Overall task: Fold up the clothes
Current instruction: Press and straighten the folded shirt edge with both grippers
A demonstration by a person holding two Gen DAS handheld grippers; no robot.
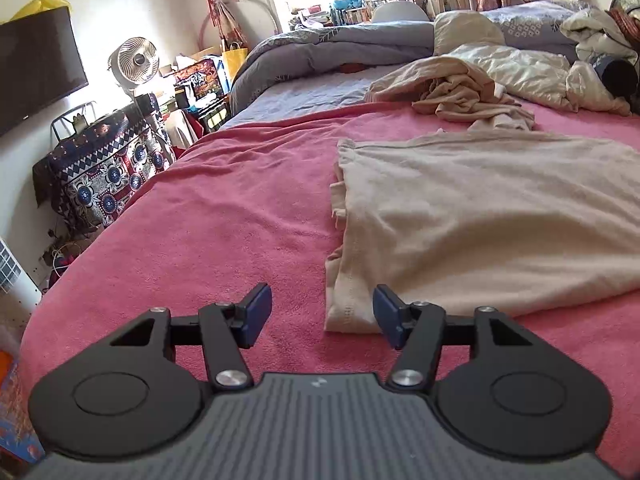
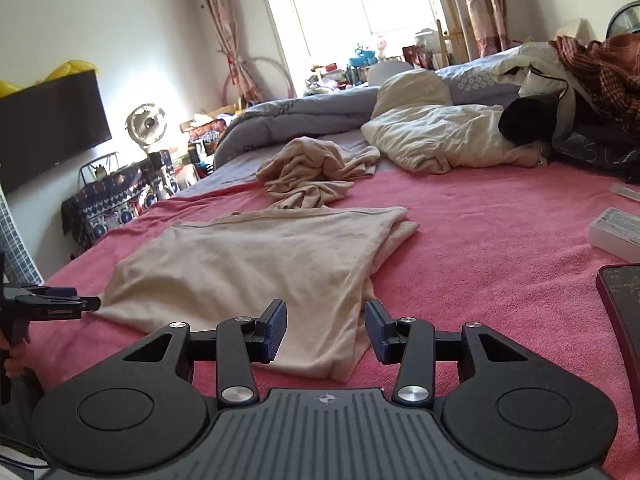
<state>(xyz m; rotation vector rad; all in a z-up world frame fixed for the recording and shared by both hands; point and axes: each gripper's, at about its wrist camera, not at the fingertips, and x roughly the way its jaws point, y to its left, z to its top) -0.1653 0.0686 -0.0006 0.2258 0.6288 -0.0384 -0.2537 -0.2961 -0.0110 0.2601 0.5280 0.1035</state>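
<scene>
- Beige garment [image 2: 256, 256]: it lies partly folded and flat on the pink blanket [image 1: 208, 216], toward the near edge of the bed. Its near hem faces me, and doubled layers show along its right side in the right wrist view.
- Left gripper [image 1: 322, 310]: my jaws stand open with nothing between the pads. They sit just short of the garment's near left corner, and only blanket lies under the gap.
- Right gripper [image 2: 326, 330]: my jaws are likewise open. They are low over the near right corner, and cloth shows in the gap, though I see no pad pressing on it.
- Step in hand, as I judge it: take both near corners for the next fold away from me.
- Doing it well: I should pinch every layer at each corner, since the left edge shows several loose plies. I should close both sides evenly and carry the hem level, so the fold line runs straight across.
- Crumpled beige cloth [image 2: 316, 176]: it lies beyond the garment's far edge, close to it, and could be caught by the folded hem.
- Cream quilt [image 2: 440, 136] and grey duvet [image 1: 320, 46]: these are heaped toward the far end of the bed, well apart from the work.
</scene>
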